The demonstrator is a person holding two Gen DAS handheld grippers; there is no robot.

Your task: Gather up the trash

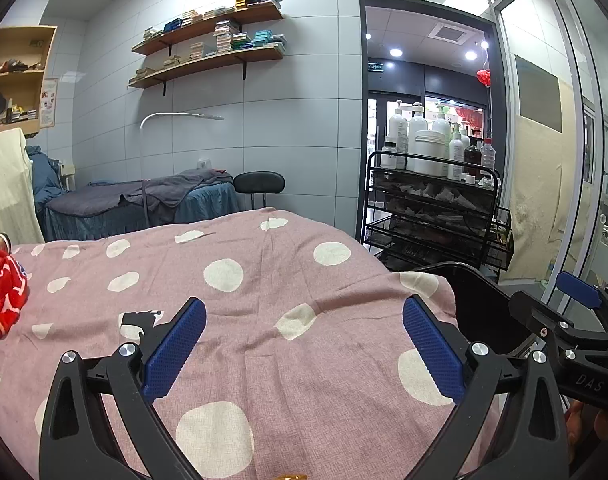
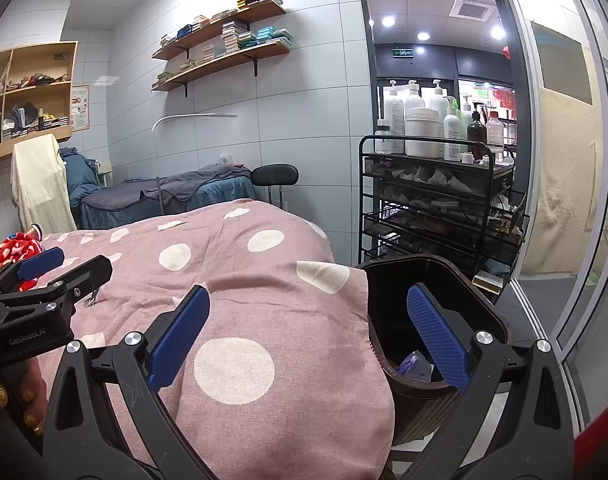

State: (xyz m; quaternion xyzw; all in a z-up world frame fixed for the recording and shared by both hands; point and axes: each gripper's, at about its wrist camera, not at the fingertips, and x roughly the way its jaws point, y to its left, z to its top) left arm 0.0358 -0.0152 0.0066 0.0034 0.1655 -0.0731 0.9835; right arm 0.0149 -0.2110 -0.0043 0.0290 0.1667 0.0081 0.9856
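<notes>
A dark brown waste bin (image 2: 500, 322) stands at the right end of a bed covered by a pink polka-dot blanket (image 2: 243, 280); crumpled purple trash (image 2: 410, 362) lies inside it. My right gripper (image 2: 304, 332) hangs open over the bed's corner and the bin, with nothing between its blue pads. My left gripper (image 1: 304, 344) is open above the blanket (image 1: 263, 300), also holding nothing. The bin's rim (image 1: 476, 276) shows at the right in the left wrist view. A red patterned bundle (image 1: 1, 296) lies on the blanket at far left.
A black wire trolley (image 2: 444, 216) with white bottles (image 2: 422, 126) stands just behind the bin. A glass partition (image 2: 564, 200) runs along the right. Another bed with blue covers (image 1: 143, 200), a black stool (image 1: 259, 182) and wall shelves (image 1: 211, 52) are at the back.
</notes>
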